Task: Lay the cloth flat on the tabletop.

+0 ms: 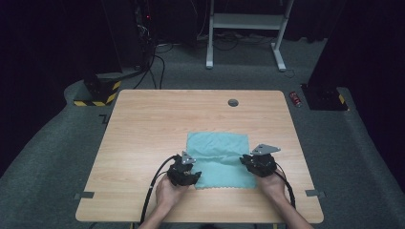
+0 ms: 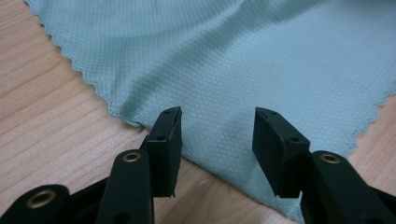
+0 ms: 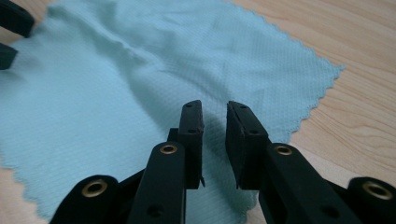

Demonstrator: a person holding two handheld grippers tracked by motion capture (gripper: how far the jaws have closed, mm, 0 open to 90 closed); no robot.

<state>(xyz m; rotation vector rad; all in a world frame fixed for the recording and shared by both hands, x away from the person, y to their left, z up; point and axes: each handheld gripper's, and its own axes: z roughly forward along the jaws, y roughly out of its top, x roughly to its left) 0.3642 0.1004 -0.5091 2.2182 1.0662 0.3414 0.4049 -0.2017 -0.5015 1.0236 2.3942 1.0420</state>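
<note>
My left hand-held gripper point(image 2: 217, 128) stands spread over the teal cloth's point(image 2: 243, 60) near corner, pinching nothing. My right hand-held gripper point(image 3: 215, 122) is narrowly parted, empty, above the cloth's opposite near edge.

- We see the near corners of the crumpled teal microfibre cloth point(image 1: 218, 157) covered by the 2 black grippers in the high view.
- The cloth runs past the top and right edges in the left gripper view.
- We cannot identify the small red object point(image 1: 296, 98) on the grey carpet.
</note>
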